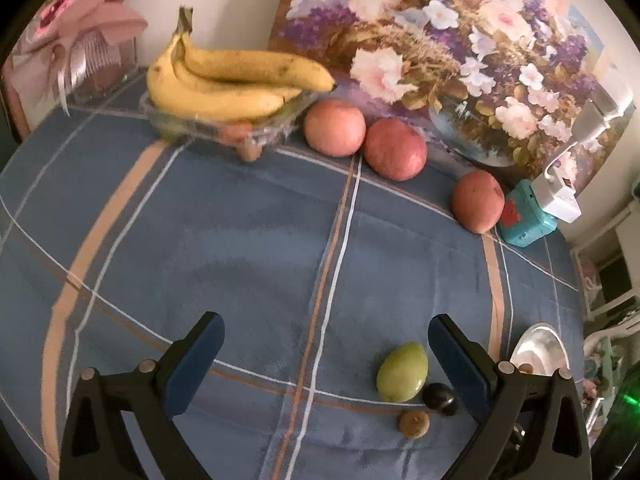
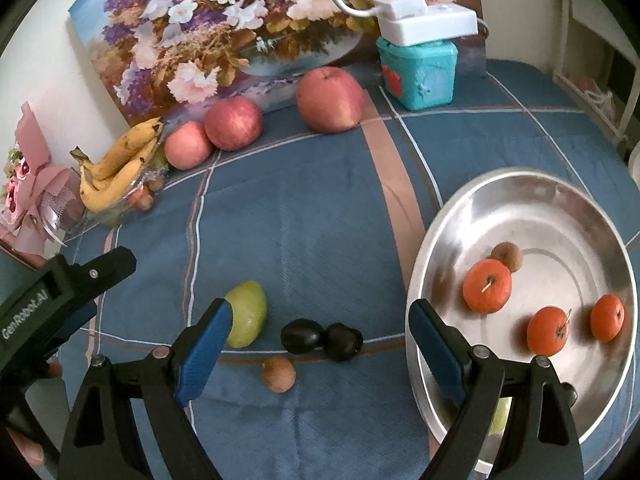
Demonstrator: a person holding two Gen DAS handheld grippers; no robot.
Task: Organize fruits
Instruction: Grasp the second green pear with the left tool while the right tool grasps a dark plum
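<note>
You are midway through gathering fruit into the metal bowl (image 2: 440, 240), which already holds three oranges (image 2: 487, 286). Next comes the loose cluster on the table (image 2: 320, 220): two dark plums (image 2: 301, 336), a green mango (image 2: 246, 314) at their 9 o'clock, a small brown fruit (image 2: 279, 374) at 7. Your right tool (image 2: 320, 344) spreads wide and empty; centre it on one plum. The left tool (image 1: 326, 356) is likewise wide, empty.
</note>
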